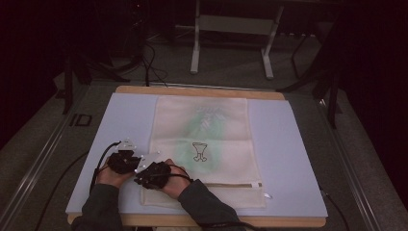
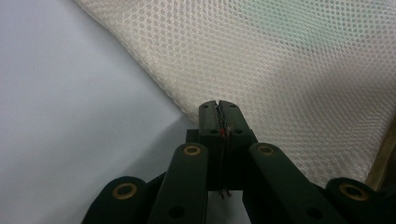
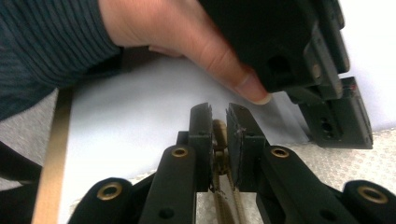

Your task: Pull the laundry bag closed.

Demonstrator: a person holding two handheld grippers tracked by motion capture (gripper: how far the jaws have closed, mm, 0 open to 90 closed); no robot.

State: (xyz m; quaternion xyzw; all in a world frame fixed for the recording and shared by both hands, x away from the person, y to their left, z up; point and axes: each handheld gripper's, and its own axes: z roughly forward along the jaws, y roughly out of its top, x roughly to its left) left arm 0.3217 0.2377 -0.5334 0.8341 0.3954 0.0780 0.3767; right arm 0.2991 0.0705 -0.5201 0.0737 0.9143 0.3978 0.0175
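Flat on the pale blue mat [image 1: 288, 144] lies a cream mesh laundry bag [image 1: 202, 144], its zipper [image 1: 226, 185] running along the near end, toward the person. Right at the bag's near left corner, both grippers work side by side. In the left gripper view, the left gripper [image 2: 219, 109] has its jaws pressed fully together at the edge of the mesh, a thin sliver of it seemingly caught between the pads. In the right gripper view, the right gripper [image 3: 219, 116] stands narrowly parted, with the brass-coloured zipper pull [image 3: 219, 130] sitting in the slim gap between the jaws; whether the pads actually press on it cannot be told. Beyond those jaws, the person's left hand [image 3: 187, 42] wraps the other gripper, thumb resting near its body. From above, the two hands sit almost touching at the table's near left. A wooden table edge [image 1: 202, 91] frames the mat.
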